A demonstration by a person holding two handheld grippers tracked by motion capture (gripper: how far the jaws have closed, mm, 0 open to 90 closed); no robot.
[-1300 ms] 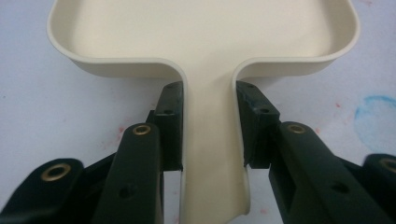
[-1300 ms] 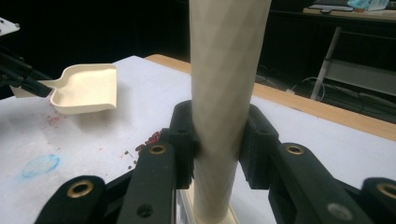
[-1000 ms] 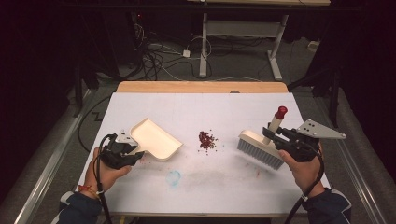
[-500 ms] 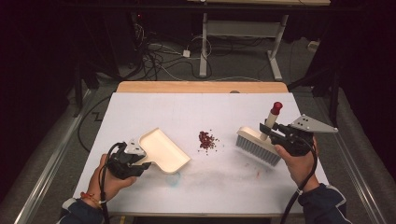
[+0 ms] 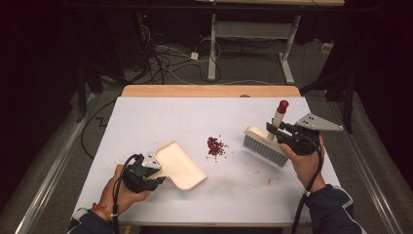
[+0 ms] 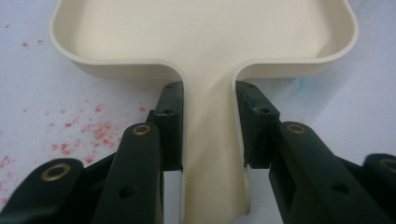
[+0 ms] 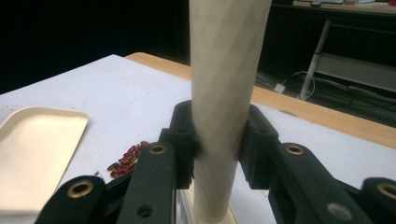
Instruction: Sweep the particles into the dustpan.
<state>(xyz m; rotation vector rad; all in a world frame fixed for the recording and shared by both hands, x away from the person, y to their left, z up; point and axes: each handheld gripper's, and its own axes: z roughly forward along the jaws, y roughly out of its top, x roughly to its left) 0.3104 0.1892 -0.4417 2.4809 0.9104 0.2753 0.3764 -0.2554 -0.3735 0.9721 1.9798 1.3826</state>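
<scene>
Table [image 5: 146, 117] first: white top, wooden strip along the far edge, faint reddish specks and a bluish smear on the near half. Dustpan [image 5: 178, 165] sits at roughly 7 o'clock from centre, cream, open mouth facing about 4 o'clock; compared with a second ago it has slid nearer the person and swung round, so its lip no longer sits just left of the debris. Brush [image 5: 265, 146] is at 3 o'clock, bristles down at the table, red-capped handle angled up toward 12; it has crept a little toward centre. Left gripper [image 5: 155, 171] is clamped on the dustpan's flat handle, both pads tight on its edges in the left gripper view [image 6: 208, 135]. Right gripper [image 5: 278, 132] is clamped on the brush handle, pads squeezing the cream shaft [image 7: 219, 140]. Smallest item: pile of red beans [image 5: 215, 145] dead centre, between the two tools and touching neither (nothing swept yet). My read: both tools are gripped and still being lined up; the pan needs its lip brought back beside the pile before a sweep toward 9 o'clock makes sense.
</scene>
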